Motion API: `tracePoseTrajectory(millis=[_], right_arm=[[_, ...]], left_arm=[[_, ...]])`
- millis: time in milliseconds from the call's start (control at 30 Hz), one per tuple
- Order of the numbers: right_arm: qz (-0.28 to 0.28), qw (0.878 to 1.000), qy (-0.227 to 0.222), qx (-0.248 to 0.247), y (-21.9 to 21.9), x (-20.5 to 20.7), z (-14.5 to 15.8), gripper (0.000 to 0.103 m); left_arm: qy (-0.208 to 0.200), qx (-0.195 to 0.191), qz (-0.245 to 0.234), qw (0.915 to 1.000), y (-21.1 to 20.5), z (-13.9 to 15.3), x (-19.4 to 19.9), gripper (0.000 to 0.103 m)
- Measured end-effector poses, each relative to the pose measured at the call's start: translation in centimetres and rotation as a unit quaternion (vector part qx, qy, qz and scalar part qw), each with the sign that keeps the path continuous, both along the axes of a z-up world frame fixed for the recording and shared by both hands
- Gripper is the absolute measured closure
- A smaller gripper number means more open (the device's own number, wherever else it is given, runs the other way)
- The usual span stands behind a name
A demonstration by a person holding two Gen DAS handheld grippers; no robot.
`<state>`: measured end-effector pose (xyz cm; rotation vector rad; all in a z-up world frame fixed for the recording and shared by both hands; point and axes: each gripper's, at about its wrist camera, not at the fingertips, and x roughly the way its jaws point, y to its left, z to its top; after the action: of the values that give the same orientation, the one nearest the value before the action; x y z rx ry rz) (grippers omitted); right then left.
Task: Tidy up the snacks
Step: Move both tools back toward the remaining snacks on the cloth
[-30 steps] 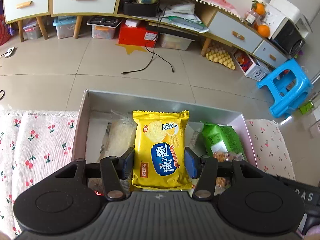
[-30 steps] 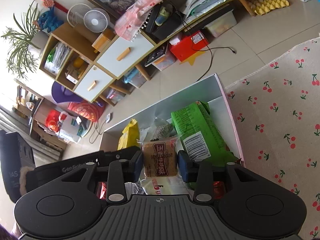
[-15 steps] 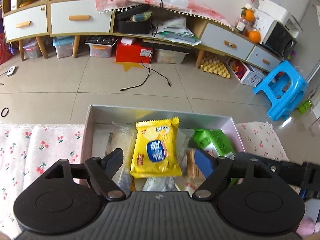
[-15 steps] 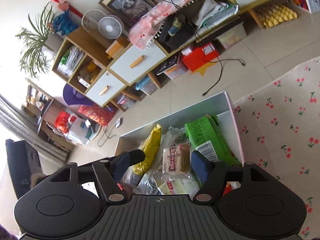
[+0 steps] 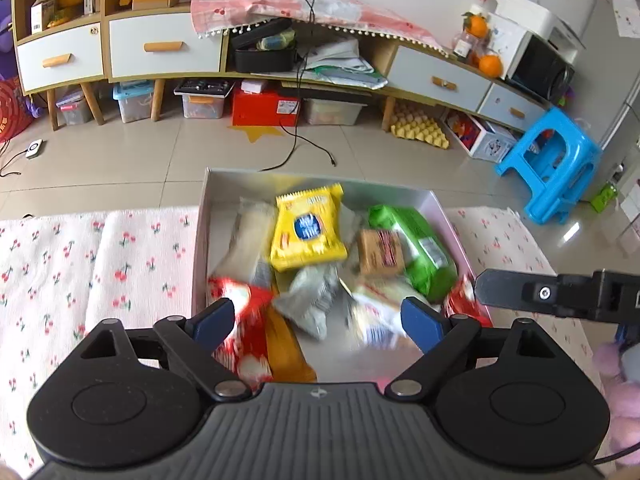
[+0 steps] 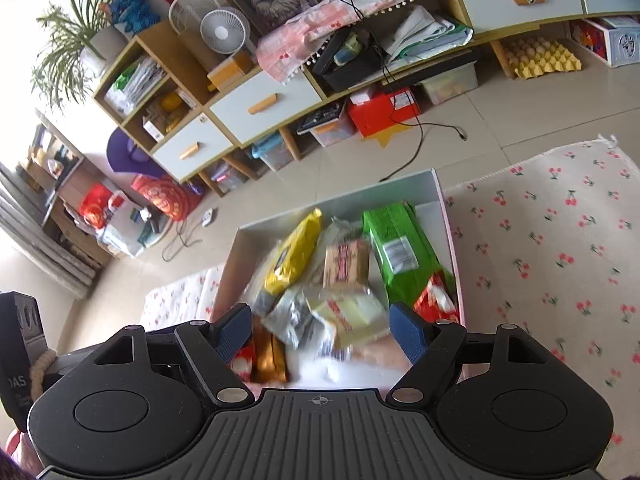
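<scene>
A white box (image 5: 202, 240) on the cherry-print cloth holds several snack packs. A yellow cracker pack (image 5: 307, 228) lies near its far wall, a brown cake pack (image 5: 380, 251) beside it, and a green pack (image 5: 416, 248) at the right. My left gripper (image 5: 318, 322) is open and empty above the box's near end. My right gripper (image 6: 322, 332) is open and empty too, above the same box (image 6: 448, 232); the yellow pack (image 6: 294, 254), brown pack (image 6: 346, 266) and green pack (image 6: 400, 252) lie beyond it. The right gripper's finger (image 5: 516, 292) shows at the left view's right edge.
Red packs (image 5: 240, 320), a silver pack (image 5: 310, 304) and an orange pack (image 5: 286, 348) fill the box's near half. The cherry cloth (image 5: 100, 264) spreads on both sides. Beyond are tiled floor, a low cabinet (image 5: 160, 52) and a blue stool (image 5: 556, 164).
Both grippers have opened, let go of the yellow pack and the brown pack into the box, and pulled back and up.
</scene>
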<state>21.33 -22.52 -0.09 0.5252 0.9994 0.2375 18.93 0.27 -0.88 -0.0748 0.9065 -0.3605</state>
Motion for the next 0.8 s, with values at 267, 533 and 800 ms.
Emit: tracePoseTrajectory(millis=[267, 533, 800], right_arm=[[-0.006, 0.999, 0.016, -0.035, -0.2, -3.0, 0.9, 0.025], [-0.010, 0.998, 0.021, -0.051, -0.3, -5.5, 1.6, 0.025], [-0.004, 0.998, 0.033, -0.061, 0.0, -7.1, 0.9, 0.025]], left_arm=[[0.002, -0.023, -0.014, 0.9996, -0.1, -0.3, -2.2, 0.037], [0.018, -0.062, -0.034, 0.9973, -0.5, -1.4, -4.4, 0.053], [0.017, -0.054, -0.010, 0.9983, 0.6, -2.2, -6.8, 0.038]])
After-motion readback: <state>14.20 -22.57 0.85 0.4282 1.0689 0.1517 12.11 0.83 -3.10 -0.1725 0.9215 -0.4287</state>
